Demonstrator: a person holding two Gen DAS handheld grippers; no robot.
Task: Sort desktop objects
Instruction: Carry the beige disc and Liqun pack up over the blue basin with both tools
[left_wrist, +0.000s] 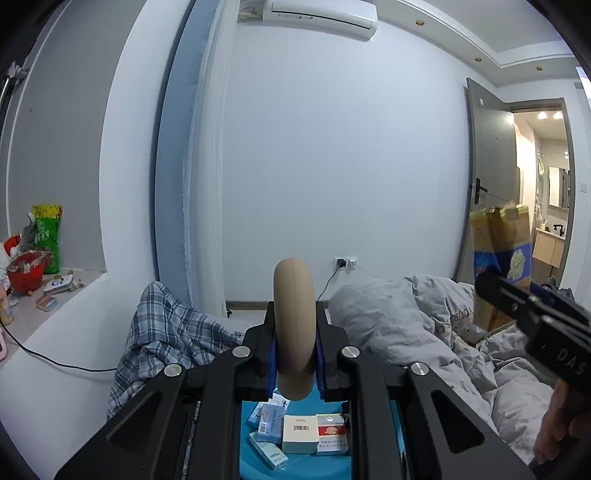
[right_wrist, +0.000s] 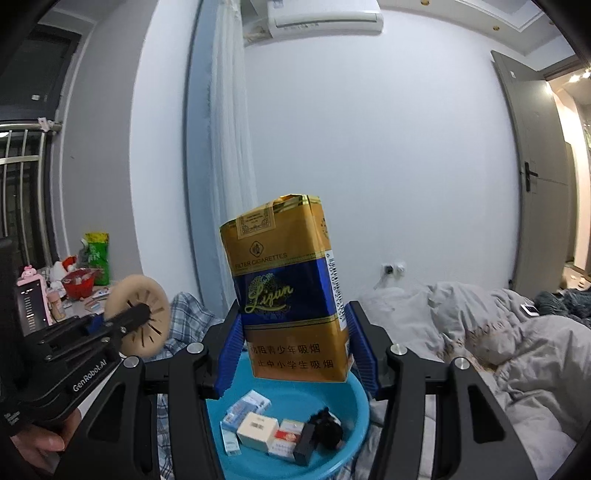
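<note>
A tan disc (left_wrist: 294, 328) is pinched by the left gripper (left_wrist: 294, 365), a cigarette pack (right_wrist: 291, 291) by the right gripper (right_wrist: 295, 347), above the near blue basin (right_wrist: 354, 406).

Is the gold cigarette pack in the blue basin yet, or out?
Out. The cigarette pack is upright between the right gripper's jaws, above the blue basin.

Gold-and-blue cigarette pack (right_wrist: 291, 295), blue basin (right_wrist: 354, 402)

Was a home bedroom: rumpled grey duvet (left_wrist: 424, 325) right of the left gripper (left_wrist: 295, 363), wall air conditioner (left_wrist: 319, 16) overhead, curtain (left_wrist: 207, 155) ahead-left, cluttered windowsill (left_wrist: 44, 295) far left, open door (left_wrist: 487, 173) right.
</note>
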